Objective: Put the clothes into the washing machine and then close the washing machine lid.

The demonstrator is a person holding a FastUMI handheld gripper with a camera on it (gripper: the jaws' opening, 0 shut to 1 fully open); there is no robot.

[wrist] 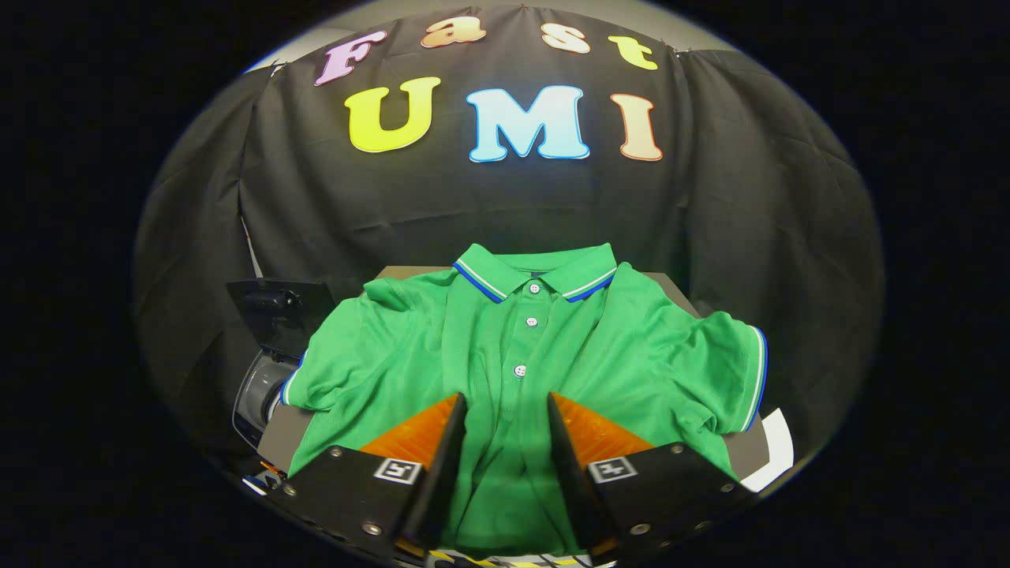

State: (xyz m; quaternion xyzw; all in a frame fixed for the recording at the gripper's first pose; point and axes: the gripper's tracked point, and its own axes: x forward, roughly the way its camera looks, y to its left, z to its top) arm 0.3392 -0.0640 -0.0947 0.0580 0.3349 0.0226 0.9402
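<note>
Parted jaws are seen on the gripper [505, 410], with a band of green cloth showing in the gap between the two fingers; whether the pads already touch that cloth cannot be told, and nothing is clamped.

A green polo shirt [529, 355] is laid flat and face up on a low table [276, 442], collar at the far end, buttons running down the middle towards the fingers, short sleeves spread to left and right and drooping over the table's edges. The near hem lies under and between the fingers.

To the left of the table, a dark machine with a raised lid [280, 308] and a grey rounded body [264, 390] is partly seen; it is judged to be the washing machine, though its opening is hidden.

The shirt is judged to be light, soft and limp: it will be expected to sag and trail when lifted, and a sleeve may be caught on the machine's rim. A hold is best taken on a bunched fold near the middle of the front, so that enough layers are pinched and less cloth is left hanging.
</note>
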